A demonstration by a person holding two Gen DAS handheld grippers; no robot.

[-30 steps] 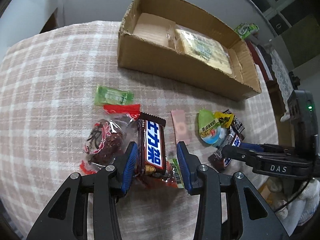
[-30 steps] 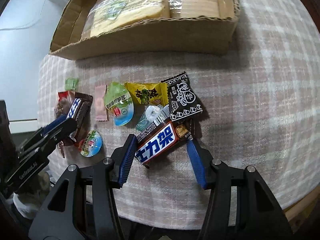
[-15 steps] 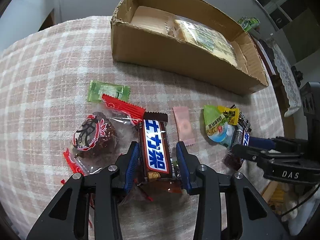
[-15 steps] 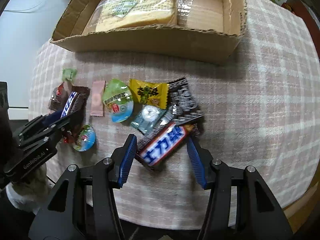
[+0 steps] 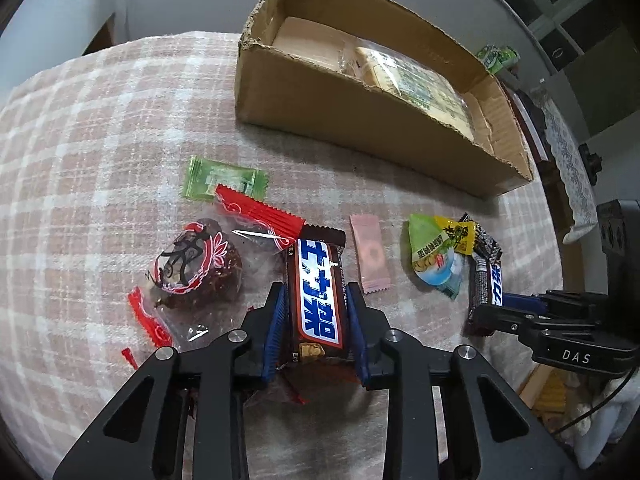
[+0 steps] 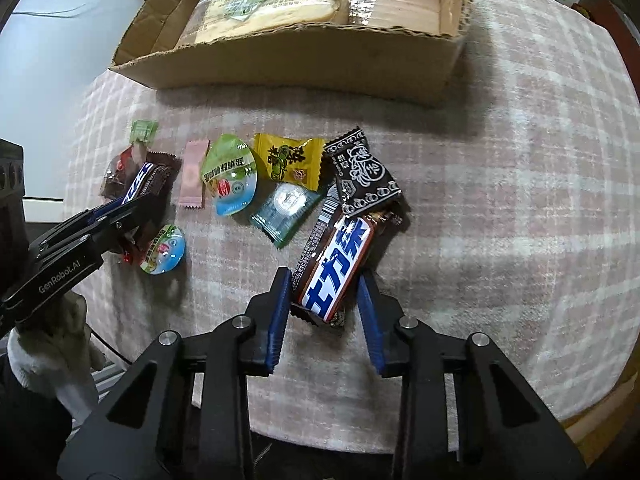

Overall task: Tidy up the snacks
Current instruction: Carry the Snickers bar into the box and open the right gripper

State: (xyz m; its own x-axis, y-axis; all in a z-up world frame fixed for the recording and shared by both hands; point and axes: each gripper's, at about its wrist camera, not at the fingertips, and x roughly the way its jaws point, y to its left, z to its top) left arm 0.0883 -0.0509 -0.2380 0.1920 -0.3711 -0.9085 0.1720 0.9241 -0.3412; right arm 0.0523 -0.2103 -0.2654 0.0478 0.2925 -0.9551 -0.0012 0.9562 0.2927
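Cardboard is the landmark here: the open cardboard box [image 5: 372, 116] sits at the far side of the checked tablecloth [image 5: 100, 128], with a clear-wrapped pale cake pack [image 5: 412, 80] already inside. Left of the box's near wall and nearer the camera lie a green candy [image 5: 224, 178] and a red-printed clear packet of dark fruit [image 5: 196, 268]. Beside that, straight in front of the box, the left gripper [image 5: 316, 328] has narrowed since a second ago; its blue pads now press both long sides of a Snickers bar [image 5: 320, 292], jaws closing, where earlier they stood clear of it. Further right, below the box's right half, come a pink sachet [image 5: 370, 258], a green jelly cup [image 6: 230, 178], a yellow candy [image 6: 290, 160] and a black patterned packet [image 6: 364, 172]. There the right gripper [image 6: 326, 308] has also drawn in from a wider gape, jaws closing around a second Snickers bar [image 6: 338, 268], whose corners meet the pads. Both bars look ready to lift toward the box
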